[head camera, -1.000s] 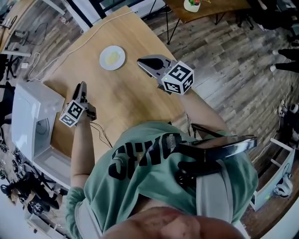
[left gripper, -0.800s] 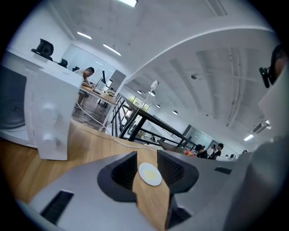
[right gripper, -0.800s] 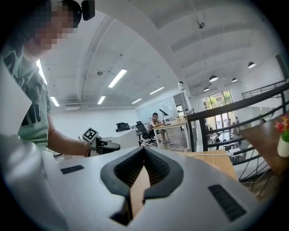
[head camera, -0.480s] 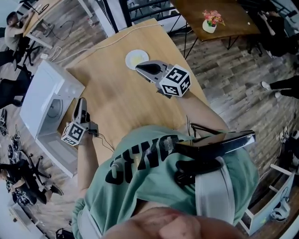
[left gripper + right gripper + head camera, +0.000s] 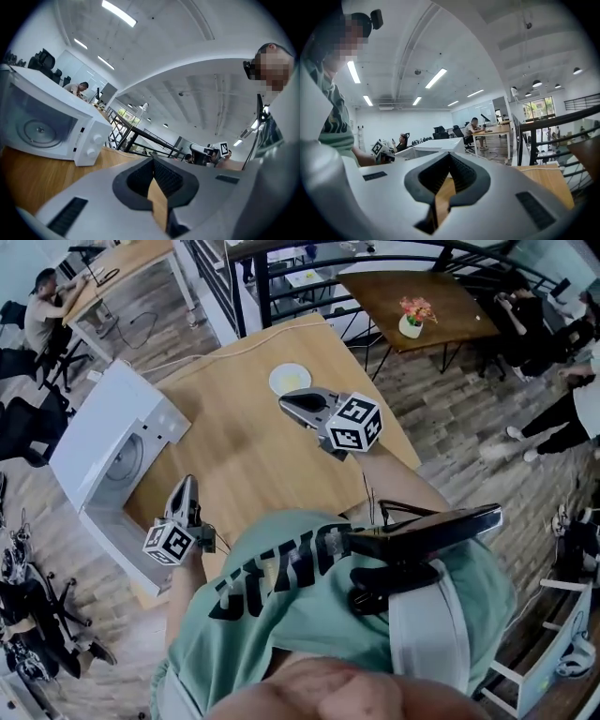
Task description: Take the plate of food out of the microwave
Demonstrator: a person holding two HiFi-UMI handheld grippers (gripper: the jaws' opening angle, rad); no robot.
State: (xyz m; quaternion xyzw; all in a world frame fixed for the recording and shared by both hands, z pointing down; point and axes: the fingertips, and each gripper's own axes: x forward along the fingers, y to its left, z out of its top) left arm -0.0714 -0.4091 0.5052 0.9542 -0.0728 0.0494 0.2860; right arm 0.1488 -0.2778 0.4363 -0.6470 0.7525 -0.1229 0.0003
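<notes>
The plate of food (image 5: 289, 379) sat on the table (image 5: 234, 460), upper centre of the frame, well apart from the microwave (image 5: 112, 442) at left (its door looked open, I think). The left gripper (image 5: 187, 487) had just closed on nothing, and the right gripper (image 5: 291, 402) was shut and empty too. Best to draw both back high, clear of the plate. I counted one plate, one microwave and two grippers.

Bright ceiling strip lights, soft shadows — heavy fisheye distortion, dark corners

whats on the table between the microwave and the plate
Nothing: in the head view only bare tabletop separates the microwave from the plate.
</notes>
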